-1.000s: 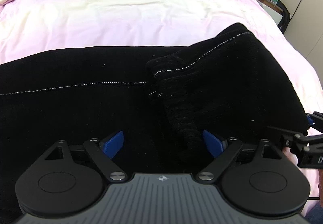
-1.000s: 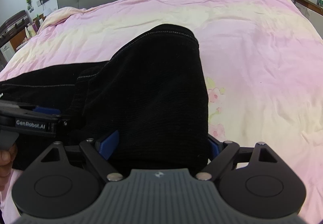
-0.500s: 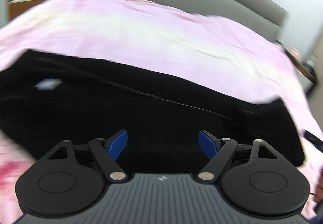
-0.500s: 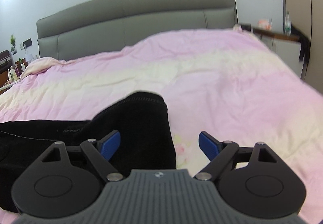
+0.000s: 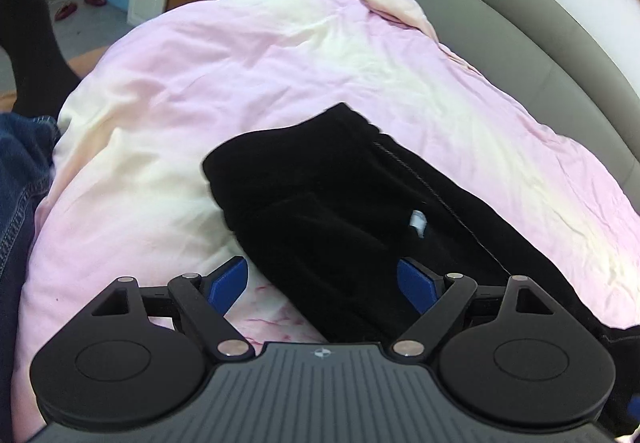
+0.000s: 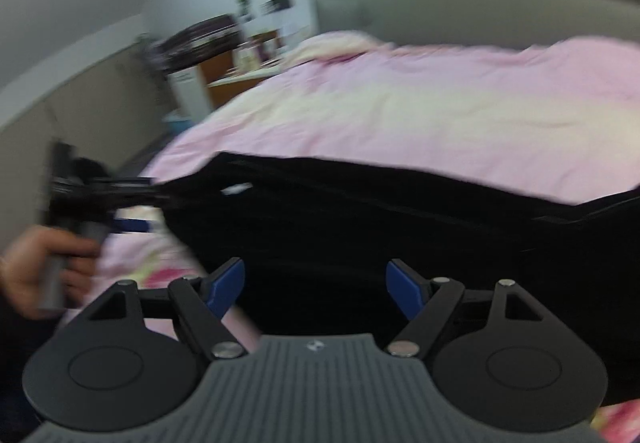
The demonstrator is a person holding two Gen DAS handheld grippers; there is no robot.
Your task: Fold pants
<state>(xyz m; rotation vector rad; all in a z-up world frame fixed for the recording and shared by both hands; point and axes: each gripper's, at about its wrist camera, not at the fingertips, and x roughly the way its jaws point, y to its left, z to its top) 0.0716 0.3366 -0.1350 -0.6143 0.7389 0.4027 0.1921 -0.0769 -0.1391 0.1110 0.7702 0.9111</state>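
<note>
Both views have swung leftward; black pants (image 5: 344,211) on pink bedspread (image 5: 256,55), jaws wide, empty.

Soft even daylight falling across the pink duvet (image 5: 248,55), fisheye bending the headboard (image 5: 520,23), motion blur smearing the right wrist view, black pants (image 5: 340,203) losing detail.
</note>
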